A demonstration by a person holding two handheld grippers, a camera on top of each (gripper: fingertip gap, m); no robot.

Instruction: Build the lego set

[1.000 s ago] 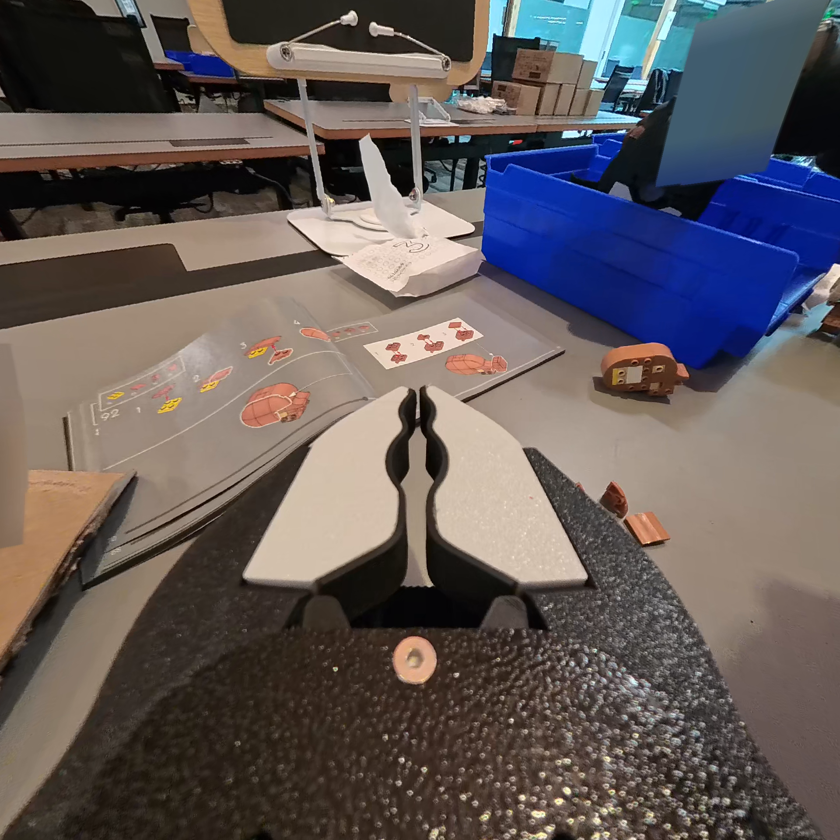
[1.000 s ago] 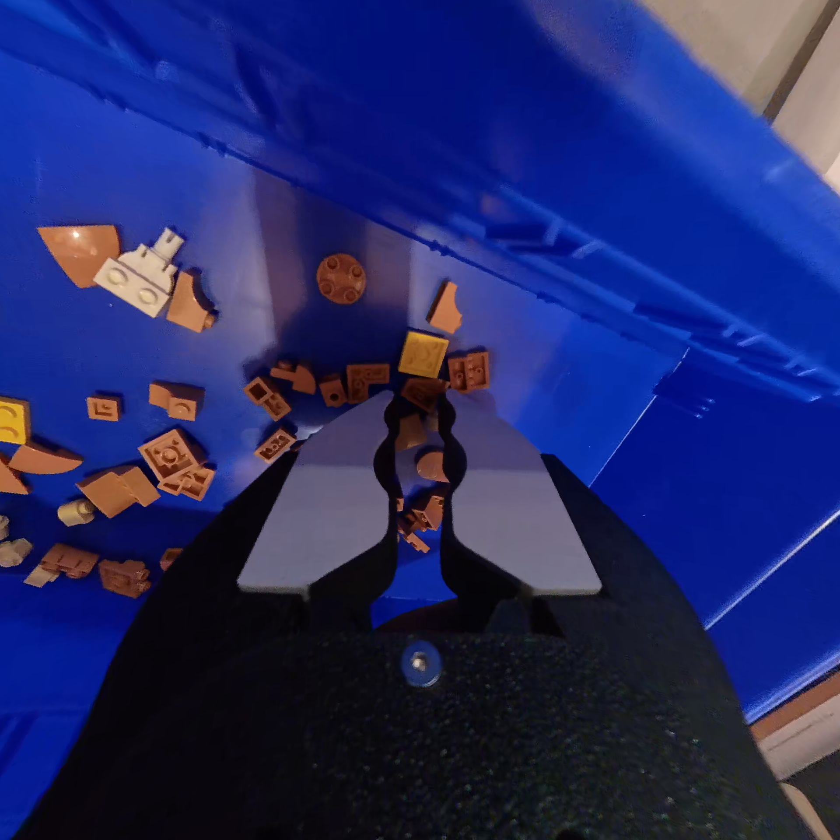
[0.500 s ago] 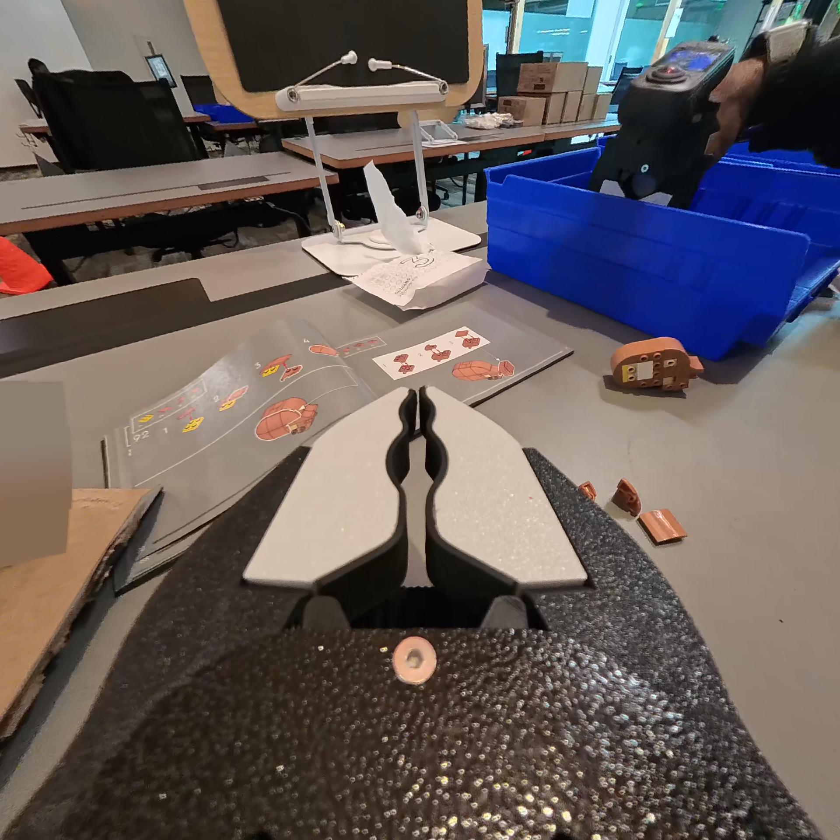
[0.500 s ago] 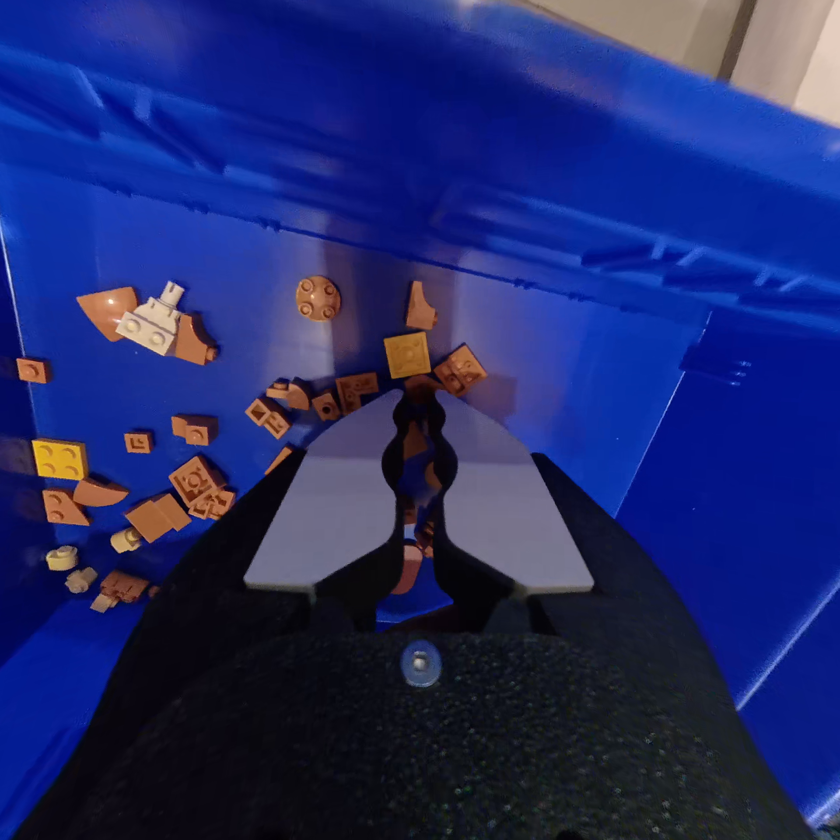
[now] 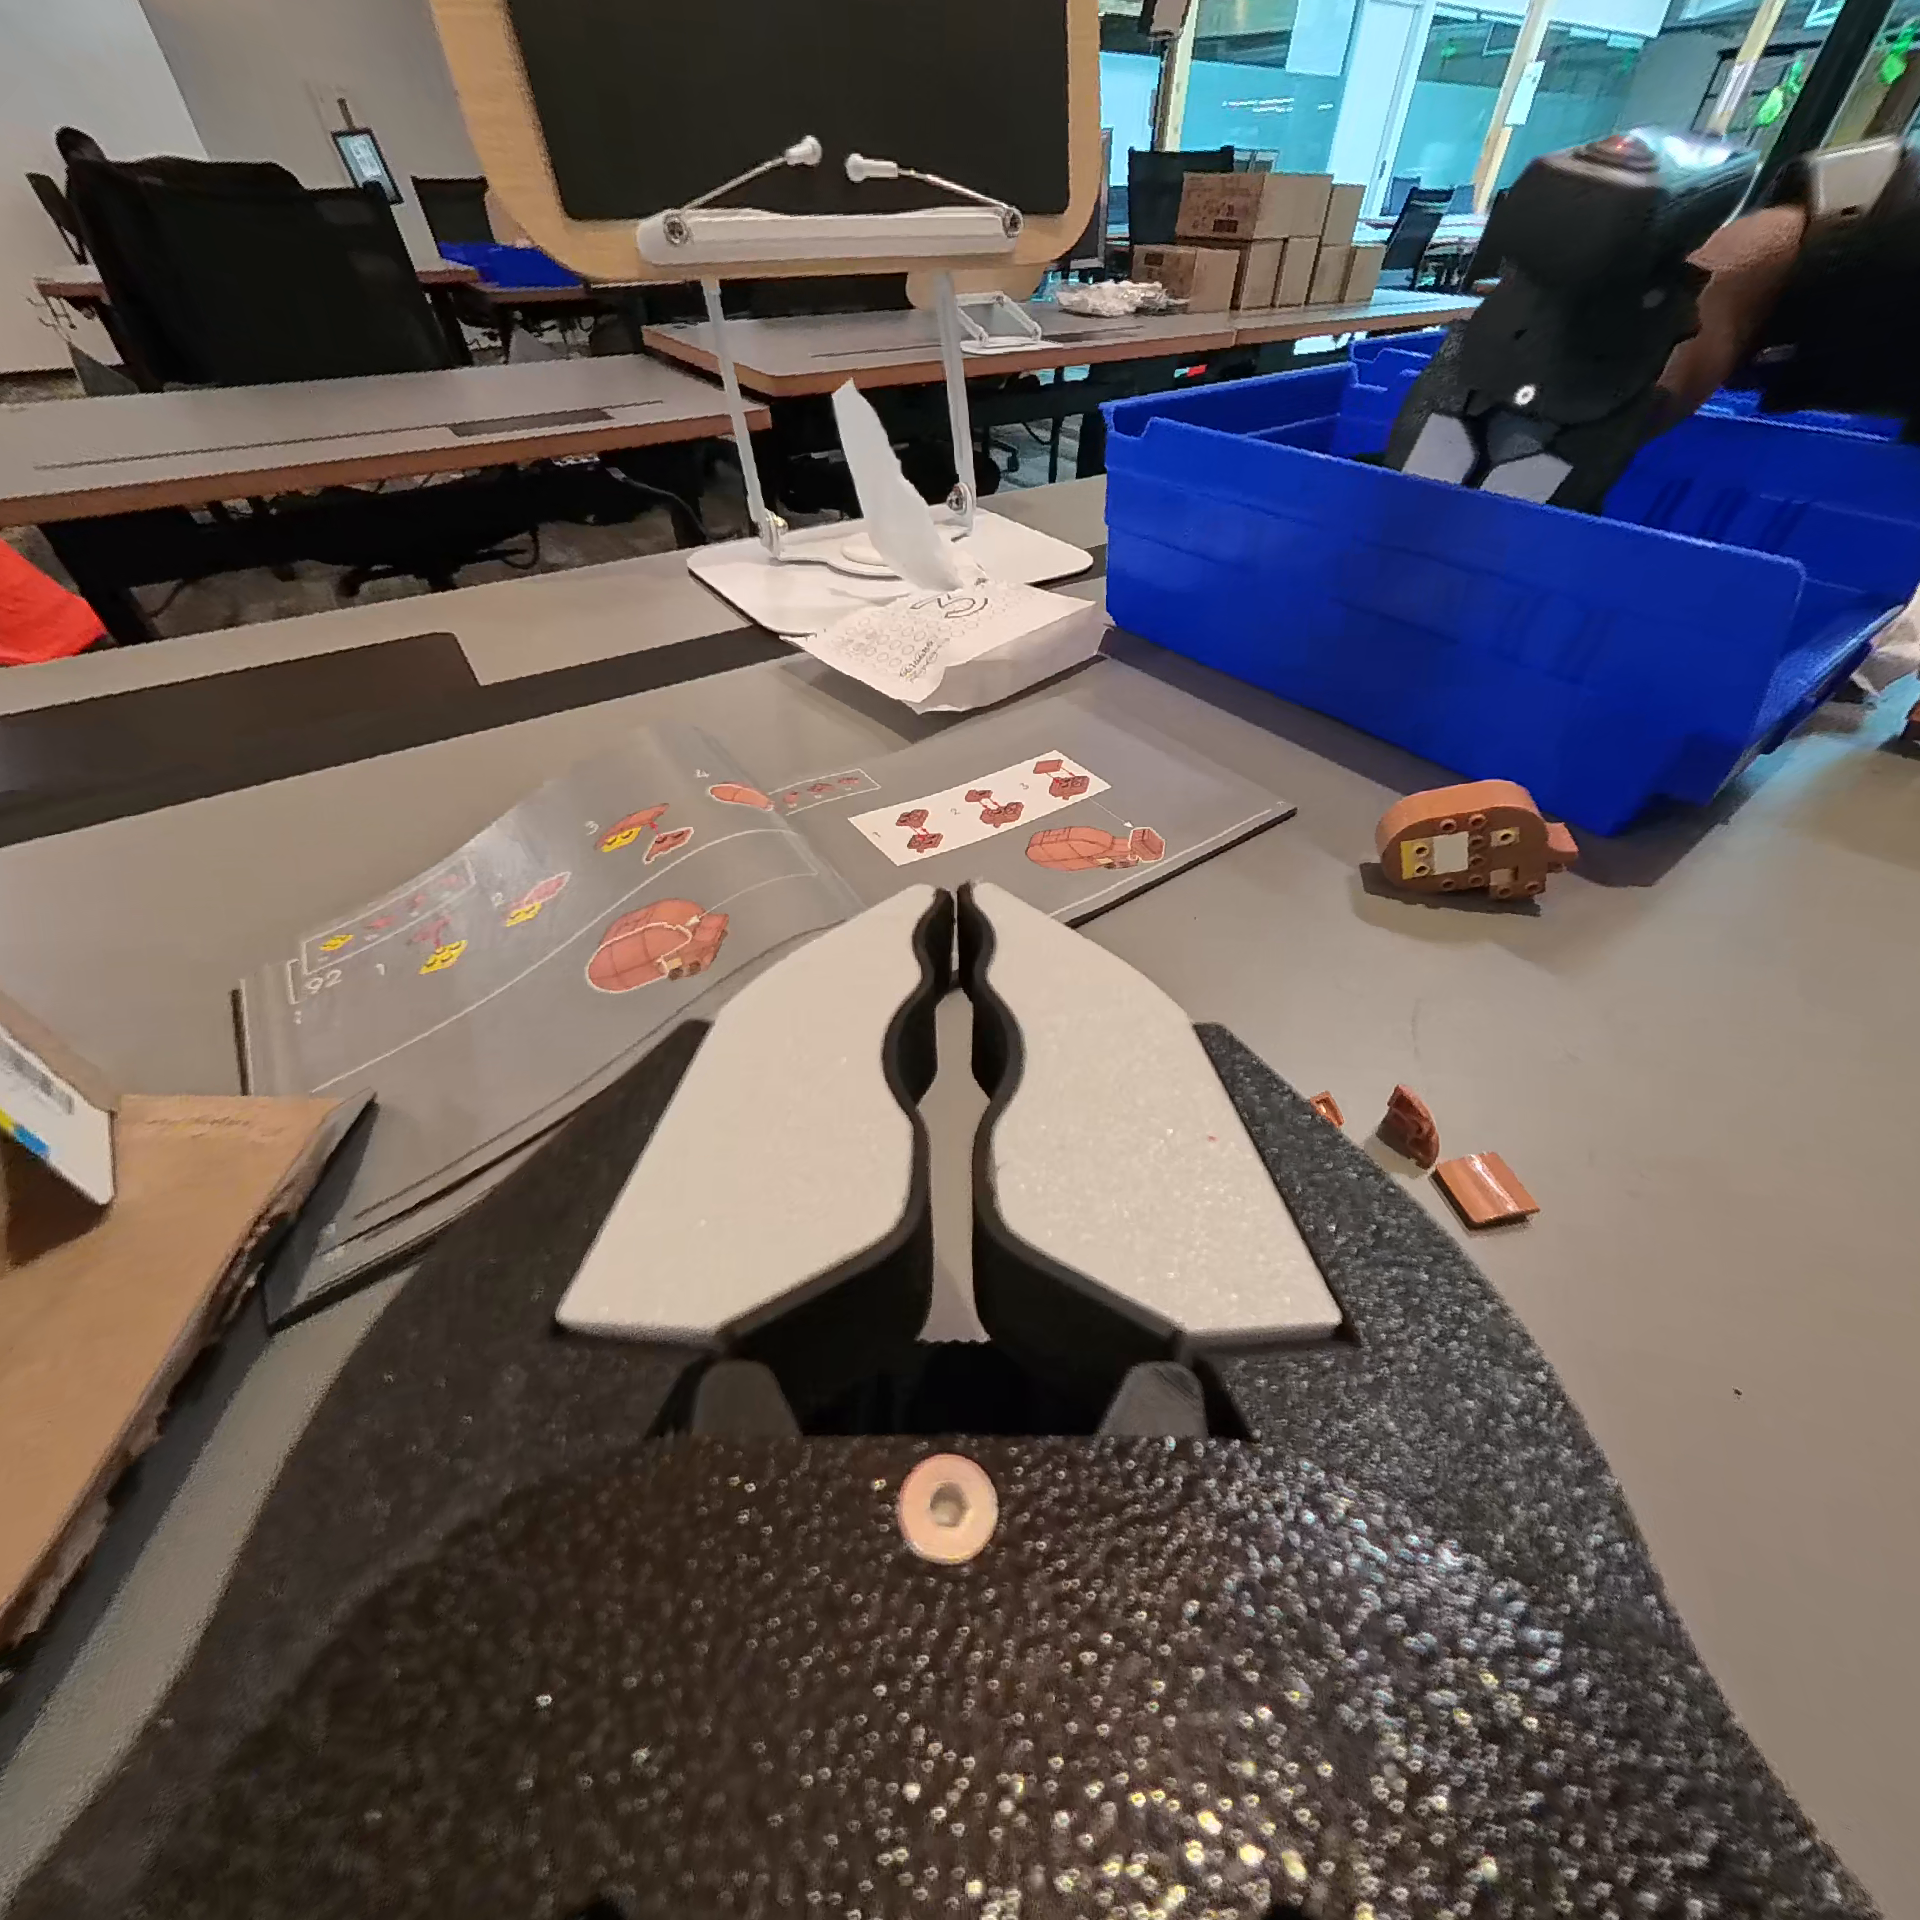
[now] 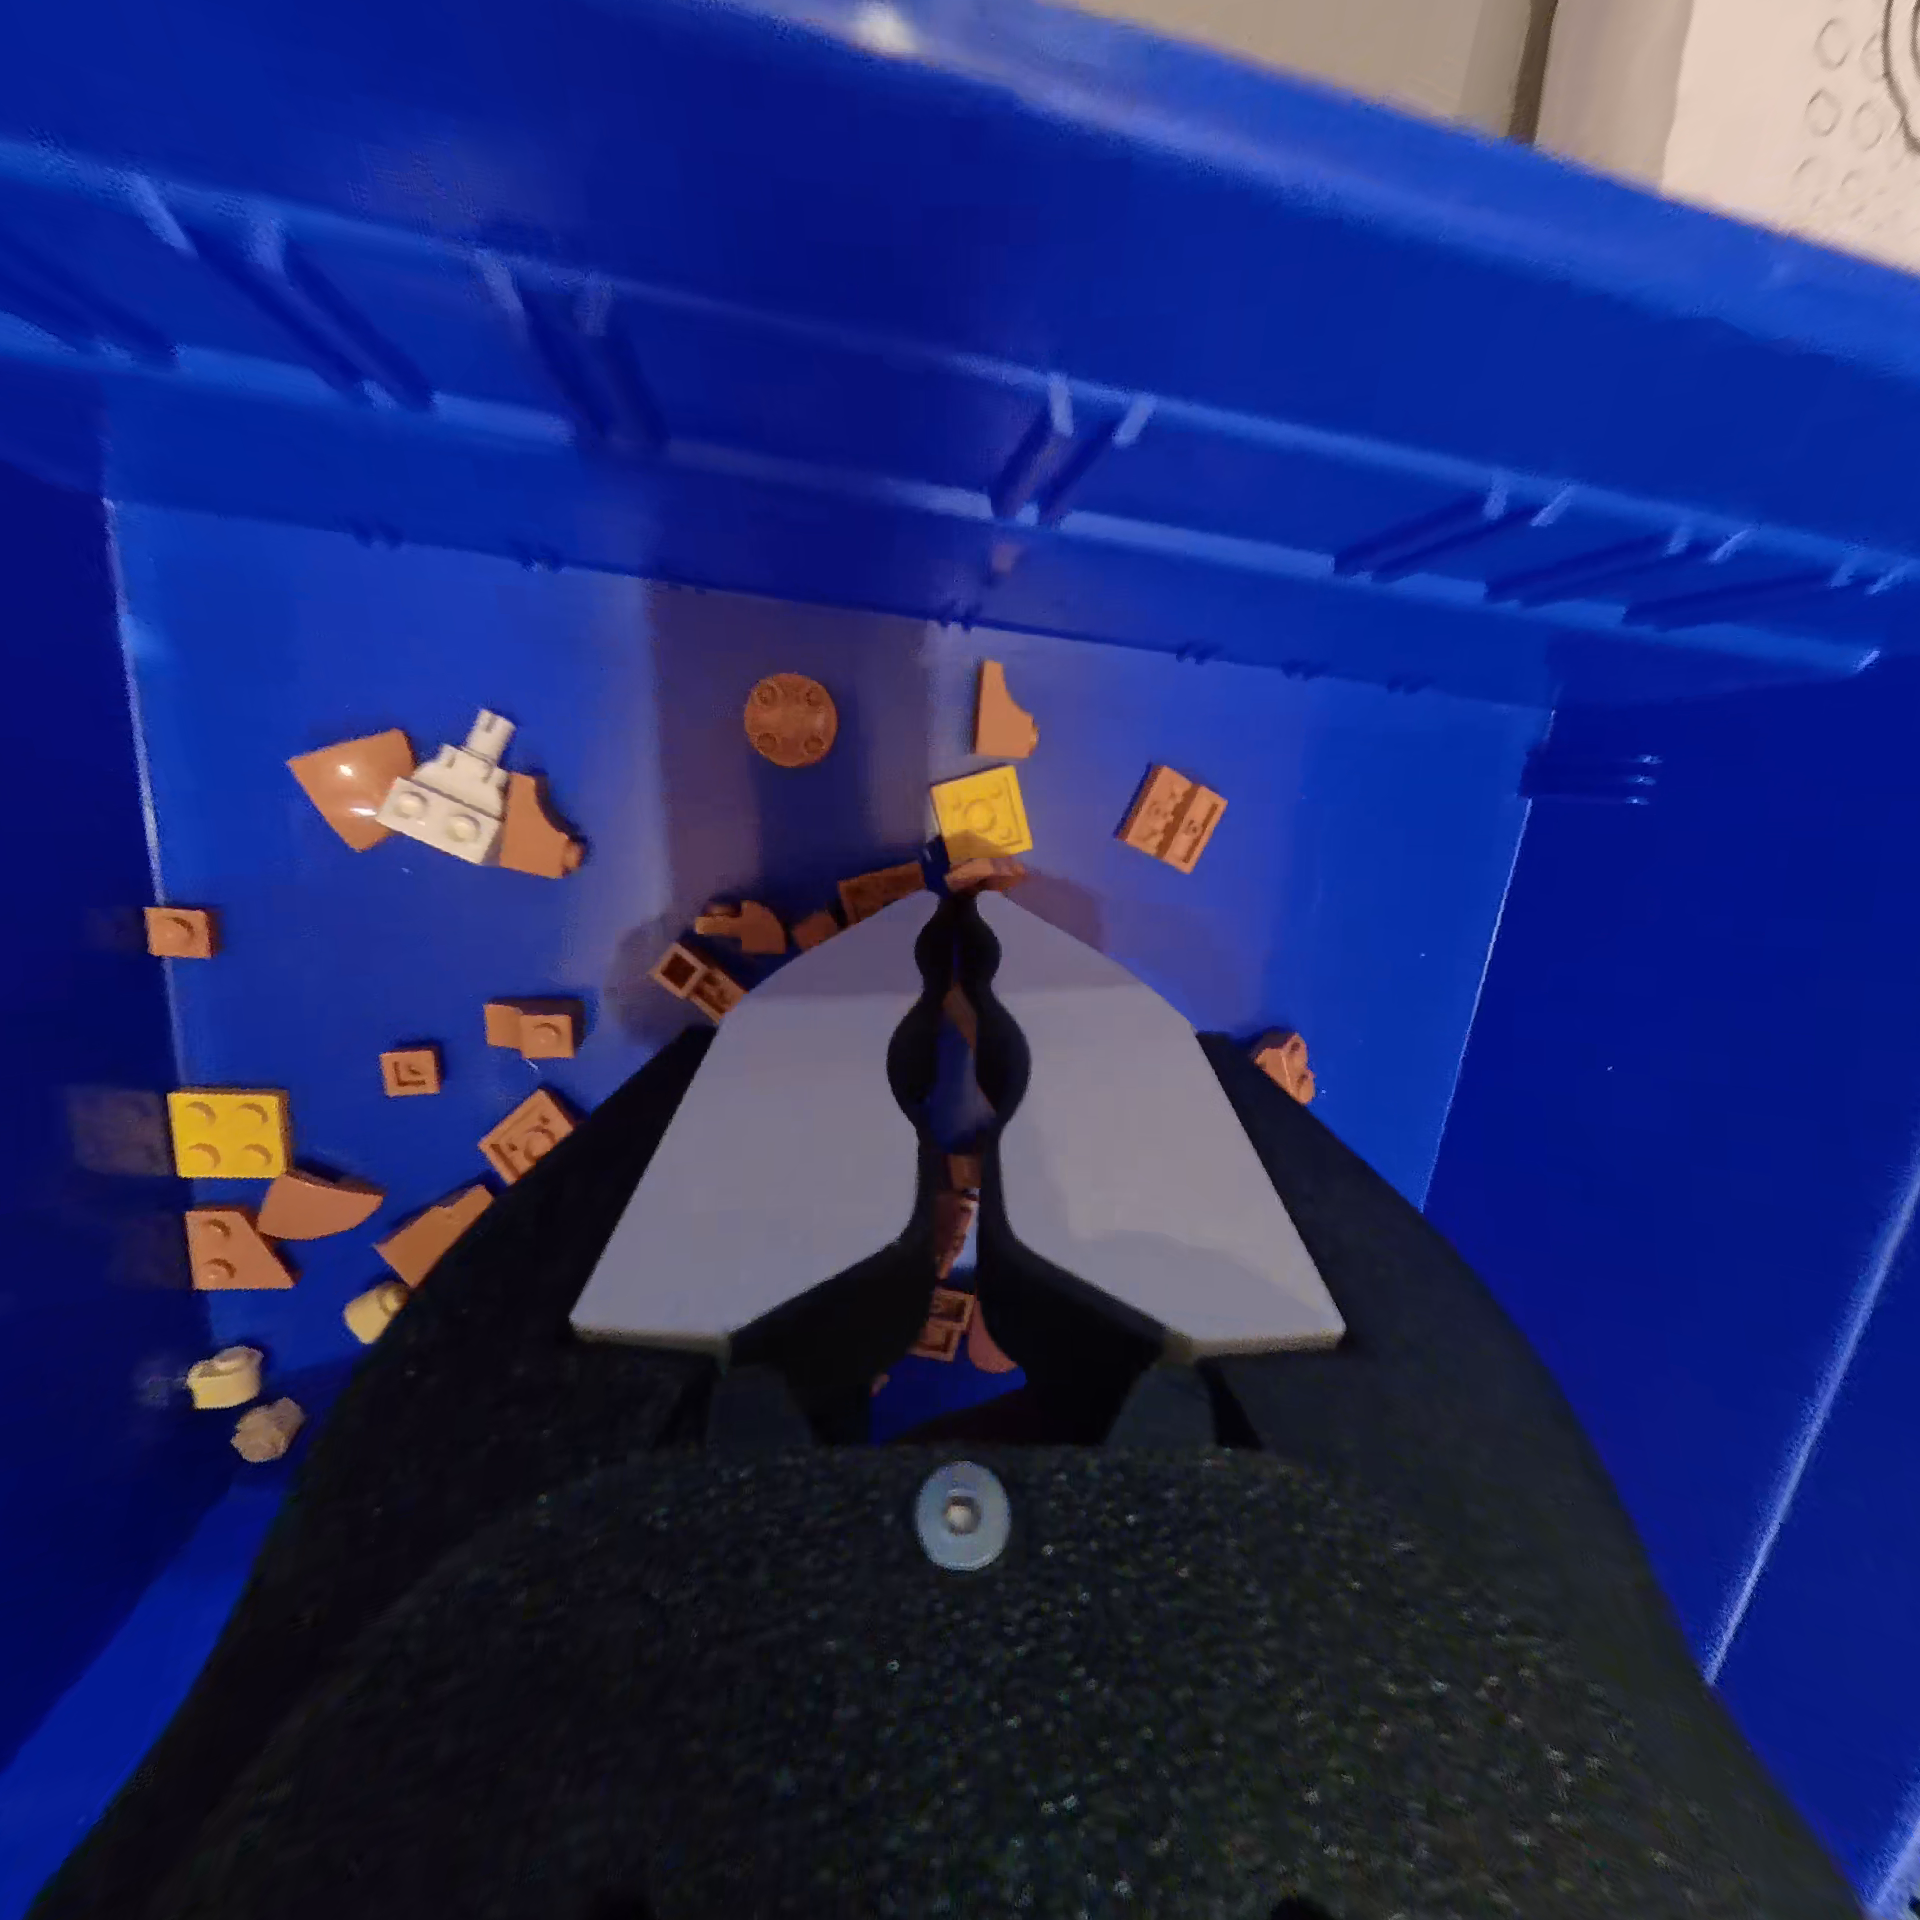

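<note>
My left gripper (image 5: 956, 896) is shut with nothing between its pads, low over the grey table, pointing at the open instruction booklet (image 5: 727, 894). A partly built brown model (image 5: 1470, 857) lies on the table at the right, in front of the blue bin (image 5: 1455, 623). My right gripper (image 6: 966, 896) is inside the bin, shut on a small brown lego piece (image 6: 985, 879) that sticks out at its tips. It also shows in the left wrist view (image 5: 1481, 468), reaching down into the bin. Several loose brown pieces, a yellow plate (image 6: 979, 816) and a white piece (image 6: 452, 800) lie on the bin floor.
Loose brown pieces (image 5: 1486, 1184) lie on the table right of my left gripper. A cardboard sheet (image 5: 135, 1247) is at the left. A white stand (image 5: 894, 540) and a paper bag (image 5: 956, 634) sit behind the booklet. The bin's walls (image 6: 1039, 312) close in around my right gripper. The left gripper's tips are roughly 35 cm from the right gripper's. About 15 cm separates my right fingertips from the partly built brown model (image 5: 1470, 857).
My right gripper's jaws closed on the small brown piece at their tips and drew back up from the bin floor. My left gripper stayed shut and shifted only slightly.
</note>
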